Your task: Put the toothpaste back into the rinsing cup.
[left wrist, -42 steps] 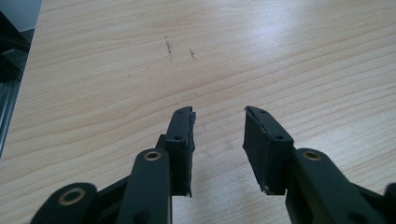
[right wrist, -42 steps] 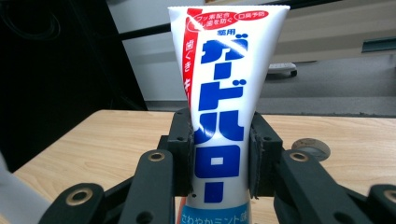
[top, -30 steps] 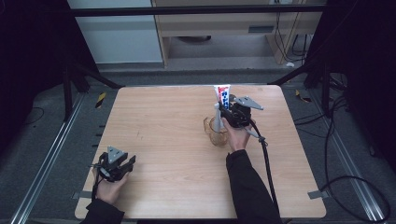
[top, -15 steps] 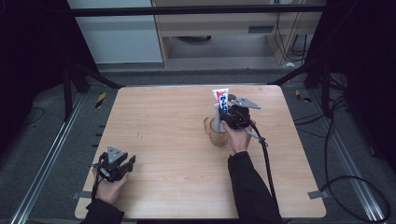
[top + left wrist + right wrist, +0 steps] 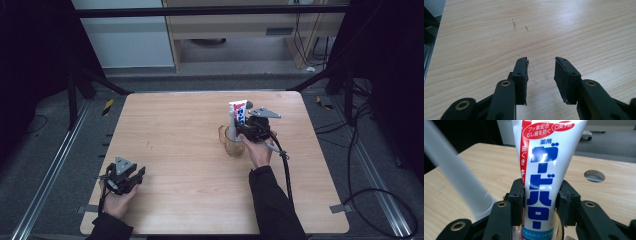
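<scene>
Toothpaste tube (image 5: 544, 177) upright in glass cup (image 5: 233, 142) right of table (image 5: 175, 125) centre, right gripper (image 5: 541, 195) astride it — jaws just easing apart, grip loosening, left gripper (image 5: 541, 72) parted, nothing between, near the front left corner.

Glass cup (image 5: 231, 141) on counter (image 5: 175, 130), right of centre, toward far half. Toothpaste tube (image 5: 239, 113) upright in cup, top rising above rim; in right gripper view tube (image 5: 544, 170) between jaws, jaws just been opening. Thin stick-like item (image 5: 231, 121) also in cup, left of tube. Right gripper (image 5: 248, 131) just right of cup, hand behind it toward near edge. Left gripper (image 5: 125, 180) at near left corner of counter, well apart from cup, bare counter between its jaws. Round hole (image 5: 594, 175) in counter beyond tube.
</scene>
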The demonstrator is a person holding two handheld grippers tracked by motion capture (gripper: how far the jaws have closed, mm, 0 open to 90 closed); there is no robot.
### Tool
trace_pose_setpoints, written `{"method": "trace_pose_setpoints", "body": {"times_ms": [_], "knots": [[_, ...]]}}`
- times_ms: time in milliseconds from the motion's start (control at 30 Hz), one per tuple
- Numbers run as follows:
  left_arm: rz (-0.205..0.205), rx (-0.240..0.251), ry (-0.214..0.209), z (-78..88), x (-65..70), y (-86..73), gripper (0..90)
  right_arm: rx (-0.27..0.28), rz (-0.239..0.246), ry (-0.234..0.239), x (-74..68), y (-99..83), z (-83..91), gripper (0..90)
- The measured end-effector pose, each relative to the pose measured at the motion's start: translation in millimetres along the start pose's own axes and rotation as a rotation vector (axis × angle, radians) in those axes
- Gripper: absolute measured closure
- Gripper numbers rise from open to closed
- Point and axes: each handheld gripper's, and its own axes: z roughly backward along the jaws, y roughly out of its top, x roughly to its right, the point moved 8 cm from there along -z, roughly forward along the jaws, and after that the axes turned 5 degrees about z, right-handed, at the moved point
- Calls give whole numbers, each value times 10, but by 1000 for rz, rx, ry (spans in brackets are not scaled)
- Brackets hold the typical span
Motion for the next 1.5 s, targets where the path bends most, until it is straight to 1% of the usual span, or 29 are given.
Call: {"method": "trace_pose_setpoints", "body": {"times_ms": [67, 133, 200, 300, 333, 367, 400, 467, 500, 533, 567, 600, 667, 800, 900, 933, 967, 1067, 1167, 1333, 1400, 1467, 1500], "knots": [[-1, -2, 1, -1, 1, -2, 624, -16, 4, 7, -3, -10, 18, 596], [-1, 0, 1, 0, 2, -1, 624, -28, 21, 5, 5, -17, 39, 574], [-2, -2, 2, -2, 0, -2, 624, -56, 28, 2, 14, -52, 52, 569], [0, -4, 1, -5, 0, -6, 624, -64, 29, 6, 30, -75, 68, 562], [0, -4, 1, -6, -1, -6, 624, -72, 35, 5, 33, -83, 73, 556], [0, -5, 2, -7, -1, -7, 624, -93, 59, -3, 33, -100, 86, 537], [-1, -5, 2, -8, 0, -7, 625, -100, 75, -6, 34, -107, 93, 521], [-1, -4, 2, -5, 1, -6, 624, -100, 82, -7, 33, -106, 104, 511], [0, -5, 2, -6, 0, -6, 624, -60, 88, -24, 36, -64, 149, 597], [0, -5, 3, -7, -1, -7, 625, -22, 88, -26, 34, -4, 203, 584], [0, -6, 3, -9, -1, -8, 625, -10, 82, -21, 29, 35, 239, 585], [-1, -8, 2, -9, 1, -9, 624, -4, 87, -15, 17, 87, 292, 584], [-3, -6, 2, -5, 7, -8, 624, 2, 112, -23, 10, 136, 374, 582], [-6, -4, 1, -3, 15, -5, 624, -6, 105, -32, 58, 106, 472, 568], [-3, -6, 1, -8, 17, -7, 624, -23, 87, -25, 98, -23, 547, 540], [-4, -7, 1, -9, 17, -8, 624, -23, 87, -25, 98, -23, 547, 540], [-4, -7, 1, -9, 17, -8, 624, -26, 89, -29, 111, -57, 564, 526], [-3, -7, 0, -7, 19, -7, 623, -38, 65, -16, 138, -184, 619, 473], [-1, -8, -3, -7, 19, -9, 622, -62, 69, -15, 147, -309, 673, 435], [0, -13, -9, -13, 23, -15, 614, -97, 69, 8, 156, -552, 816, 288], [-1, -16, -11, -17, 22, -18, 610, -119, 64, 11, 178, -664, 875, 239], [0, -26, -12, -26, 20, -27, 601, -125, 58, 15, 210, -758, 920, 192], [0, -30, -12, -30, 18, -31, 588, -139, 52, 18, 245, -870, 976, 163]]}}
